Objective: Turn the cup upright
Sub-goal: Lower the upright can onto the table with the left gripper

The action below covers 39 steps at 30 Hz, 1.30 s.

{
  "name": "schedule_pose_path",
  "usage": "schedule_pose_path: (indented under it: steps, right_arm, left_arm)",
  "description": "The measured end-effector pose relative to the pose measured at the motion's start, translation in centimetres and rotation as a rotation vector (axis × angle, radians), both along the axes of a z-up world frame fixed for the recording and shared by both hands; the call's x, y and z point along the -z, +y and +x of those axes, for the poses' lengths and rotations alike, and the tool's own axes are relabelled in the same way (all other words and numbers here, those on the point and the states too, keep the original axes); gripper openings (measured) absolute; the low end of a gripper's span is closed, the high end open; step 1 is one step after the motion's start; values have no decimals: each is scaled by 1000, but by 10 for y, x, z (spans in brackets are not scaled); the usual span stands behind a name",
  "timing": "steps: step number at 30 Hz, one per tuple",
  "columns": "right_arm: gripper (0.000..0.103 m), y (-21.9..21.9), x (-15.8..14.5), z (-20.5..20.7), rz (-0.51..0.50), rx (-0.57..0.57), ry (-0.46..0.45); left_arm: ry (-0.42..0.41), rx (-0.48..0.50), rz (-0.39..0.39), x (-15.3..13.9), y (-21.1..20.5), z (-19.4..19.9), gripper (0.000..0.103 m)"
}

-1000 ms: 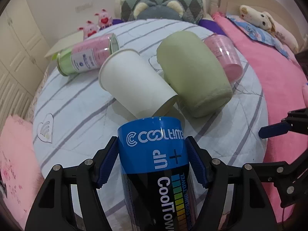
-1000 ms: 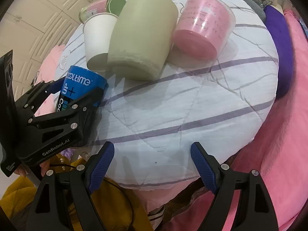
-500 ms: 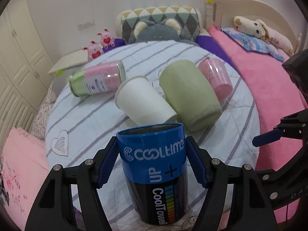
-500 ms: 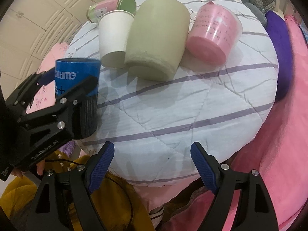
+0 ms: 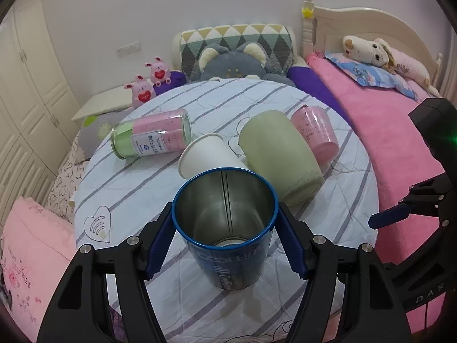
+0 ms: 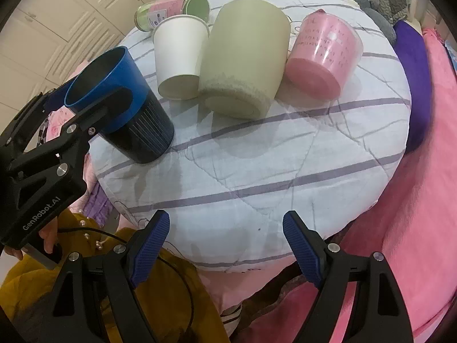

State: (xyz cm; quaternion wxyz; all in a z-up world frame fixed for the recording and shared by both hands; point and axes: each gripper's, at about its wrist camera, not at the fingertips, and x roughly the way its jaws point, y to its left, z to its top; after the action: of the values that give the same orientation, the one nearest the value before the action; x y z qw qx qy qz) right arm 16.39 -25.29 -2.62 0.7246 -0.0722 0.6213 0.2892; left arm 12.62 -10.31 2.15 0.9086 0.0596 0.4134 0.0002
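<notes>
My left gripper (image 5: 225, 237) is shut on a blue and black metal cup (image 5: 228, 243), which is tilted nearly upright with its open mouth facing up and its base near the round quilted cushion (image 5: 137, 188). In the right wrist view the cup (image 6: 125, 108) leans left at the cushion's front left edge, held by the left gripper (image 6: 94, 105). My right gripper (image 6: 225, 245) is open and empty, over the cushion's near edge (image 6: 242, 228).
Lying on their sides on the cushion: a white paper cup (image 5: 205, 157), a large green cup (image 5: 280, 154), a pink plastic cup (image 5: 317, 131) and a pink-green jar (image 5: 151, 137). A pink bed (image 5: 385, 131) lies right, plush toys behind.
The left gripper has turned the blue cup from mouth-down to nearly upright, mouth up, and lowered its base to the cushion. The right gripper has stayed still and open.
</notes>
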Motion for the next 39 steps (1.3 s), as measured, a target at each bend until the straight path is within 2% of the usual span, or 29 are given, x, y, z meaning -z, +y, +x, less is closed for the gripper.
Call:
schedule_pose_path:
  steps: [1, 3, 4, 17, 26, 36, 39]
  right_arm:
    - [83, 1, 1, 0, -1, 2, 2]
    - [83, 0, 2, -1, 0, 5, 8]
    - [83, 1, 3, -1, -1, 7, 10]
    - [83, 9, 2, -9, -21, 9, -2]
    - [83, 12, -3, -27, -25, 36, -30]
    - [83, 14, 6, -62, 50, 135, -52]
    - [83, 16, 8, -75, 69, 172, -89]
  left_arm:
    - [-4, -5, 1, 1, 0, -1, 76]
    - [-22, -11, 4, 1, 2, -3, 97]
    - [-34, -11, 5, 1, 4, -5, 98]
    - [-16, 17, 17, 4, 3, -13, 98]
    - [-35, 52, 15, -3, 5, -31, 98]
    - [-64, 115, 3, -7, 20, -64, 98]
    - [-78, 119, -5, -8, 30, -75, 98]
